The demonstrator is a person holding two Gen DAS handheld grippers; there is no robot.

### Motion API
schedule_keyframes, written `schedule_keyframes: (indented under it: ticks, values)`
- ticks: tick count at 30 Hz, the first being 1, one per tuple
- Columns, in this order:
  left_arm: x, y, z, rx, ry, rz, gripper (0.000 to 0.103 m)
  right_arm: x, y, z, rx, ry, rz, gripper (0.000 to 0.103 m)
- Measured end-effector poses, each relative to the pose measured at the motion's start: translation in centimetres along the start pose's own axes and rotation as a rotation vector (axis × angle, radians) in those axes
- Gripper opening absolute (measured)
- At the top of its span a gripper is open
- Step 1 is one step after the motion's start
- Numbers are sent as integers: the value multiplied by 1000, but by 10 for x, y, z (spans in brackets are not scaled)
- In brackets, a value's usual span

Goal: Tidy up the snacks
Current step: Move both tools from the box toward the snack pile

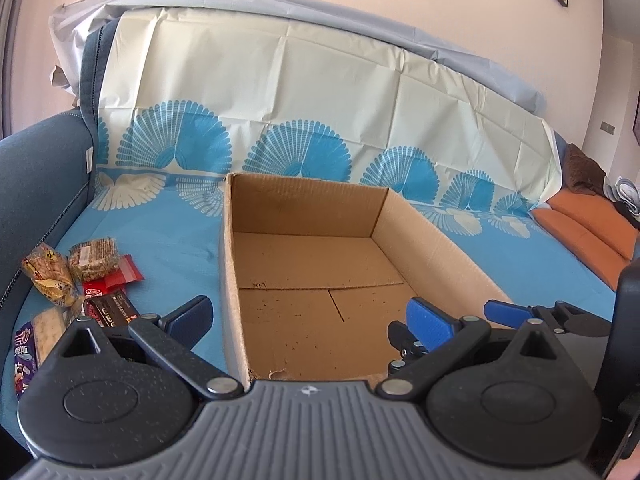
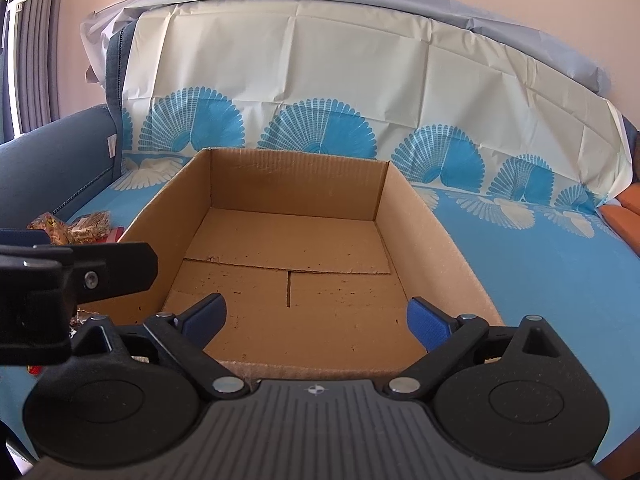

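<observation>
An open, empty cardboard box (image 1: 424, 232) (image 2: 404, 196) sits on a sofa draped in a blue-and-cream patterned cover. A pile of wrapped snacks (image 1: 76, 276) (image 2: 80, 226) lies on the cover left of the box: two golden packets, a red wrapper, a dark bar and a purple pack. My left gripper (image 1: 308, 322) hangs open over the box's near left wall, nothing between its fingers. My right gripper (image 2: 316, 320) hangs open over the box's near edge, also holding nothing. The right gripper's blue fingertip (image 1: 508, 314) shows at the right in the left wrist view.
The dark blue sofa armrest (image 1: 40, 184) rises just left of the snacks. Orange cushions (image 1: 592, 240) lie at the far right. The sofa back stands behind the box, under the cream cover (image 1: 280, 80). Part of the left gripper (image 2: 60, 280) blocks the right wrist view's left side.
</observation>
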State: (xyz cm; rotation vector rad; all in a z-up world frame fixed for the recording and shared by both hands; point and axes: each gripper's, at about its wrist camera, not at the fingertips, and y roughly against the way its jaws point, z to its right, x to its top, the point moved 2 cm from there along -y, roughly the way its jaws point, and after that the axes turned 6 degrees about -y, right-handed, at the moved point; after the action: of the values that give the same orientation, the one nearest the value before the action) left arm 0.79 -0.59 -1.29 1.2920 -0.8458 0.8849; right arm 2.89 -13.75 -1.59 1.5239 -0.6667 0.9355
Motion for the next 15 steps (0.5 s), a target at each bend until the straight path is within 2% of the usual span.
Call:
schedule_keyframes:
  ticks: [5, 8, 10, 13, 15]
  values:
    - [2, 7, 1, -10, 3, 41, 101, 0, 0, -2, 8, -5, 19, 82]
    - [1, 10, 0, -17, -13, 44, 84, 2, 2, -4, 18, -11, 38, 75]
    - [1, 10, -1, -19, -23, 32, 65, 4, 3, -5, 28, -10, 66, 69]
    - [0, 14, -5, -44, 0, 19, 51, 6, 5, -9, 45, -12, 91, 61]
    - [0, 17, -9, -62, 4, 10, 47, 8, 6, -14, 56, -12, 86, 57]
